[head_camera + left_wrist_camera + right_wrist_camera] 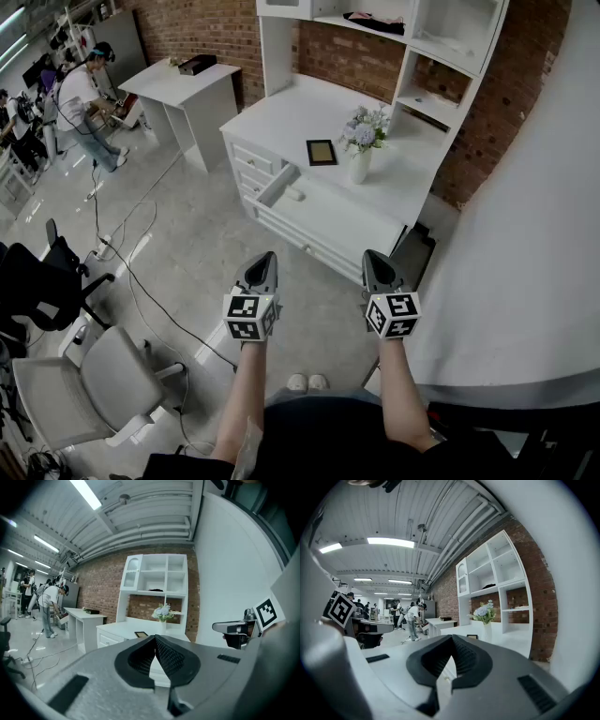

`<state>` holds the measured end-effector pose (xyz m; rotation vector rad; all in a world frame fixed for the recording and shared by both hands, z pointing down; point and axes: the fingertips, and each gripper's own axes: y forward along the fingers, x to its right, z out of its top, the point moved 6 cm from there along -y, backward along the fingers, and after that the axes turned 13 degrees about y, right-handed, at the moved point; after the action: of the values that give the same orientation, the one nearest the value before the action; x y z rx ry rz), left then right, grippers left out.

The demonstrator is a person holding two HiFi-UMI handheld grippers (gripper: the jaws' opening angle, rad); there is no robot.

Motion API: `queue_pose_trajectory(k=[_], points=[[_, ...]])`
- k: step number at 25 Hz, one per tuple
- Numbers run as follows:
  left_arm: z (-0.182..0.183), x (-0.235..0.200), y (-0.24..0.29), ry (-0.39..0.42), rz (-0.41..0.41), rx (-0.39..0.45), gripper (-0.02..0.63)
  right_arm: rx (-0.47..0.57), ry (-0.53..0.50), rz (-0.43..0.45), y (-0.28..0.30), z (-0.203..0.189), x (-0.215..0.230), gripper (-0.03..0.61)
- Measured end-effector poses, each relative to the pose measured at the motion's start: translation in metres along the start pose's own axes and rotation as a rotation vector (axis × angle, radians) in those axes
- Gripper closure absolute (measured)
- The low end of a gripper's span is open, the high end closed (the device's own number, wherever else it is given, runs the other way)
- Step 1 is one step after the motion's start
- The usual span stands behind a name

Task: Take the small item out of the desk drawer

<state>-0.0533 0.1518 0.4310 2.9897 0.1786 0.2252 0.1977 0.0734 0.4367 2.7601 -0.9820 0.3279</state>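
Note:
The white desk (309, 122) with a hutch stands ahead of me by the brick wall. One of its upper drawers (277, 185) is pulled open at the desk's front left, and a small pale item (295, 195) lies at its edge. My left gripper (261, 270) and right gripper (377, 269) are held side by side in the air, well short of the desk. The left gripper (155, 638) has its jaws closed with nothing between them. The right gripper (451, 637) also has its tips together and holds nothing.
On the desk stand a dark picture frame (321, 152) and a vase of flowers (362, 150). A white side table (183, 89) is at the back left, near several people. Office chairs (89, 384) and floor cables (141, 281) lie to my left. A white partition (525, 262) rises at my right.

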Motion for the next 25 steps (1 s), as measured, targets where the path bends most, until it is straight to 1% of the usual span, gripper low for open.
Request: queue_pose_trajectory(k=[4,14,19,25], points=[[-0.008,0.002,-0.002,0.004,-0.016,-0.012,0.604,0.006,0.013,-0.006,-0.003,0.000,0.000,0.583],[-0.011,-0.001,-0.007,-0.003,-0.005,-0.015,0.604,0.008,0.013,0.003,-0.003,-0.001,-0.005,0.582],[-0.014,0.001,-0.007,-0.003,-0.020,-0.016,0.604,0.001,0.025,-0.016,-0.005,-0.005,-0.003,0.581],[-0.020,0.005,-0.007,0.000,-0.037,-0.032,0.604,0.006,0.040,-0.017,-0.009,-0.007,-0.004,0.580]])
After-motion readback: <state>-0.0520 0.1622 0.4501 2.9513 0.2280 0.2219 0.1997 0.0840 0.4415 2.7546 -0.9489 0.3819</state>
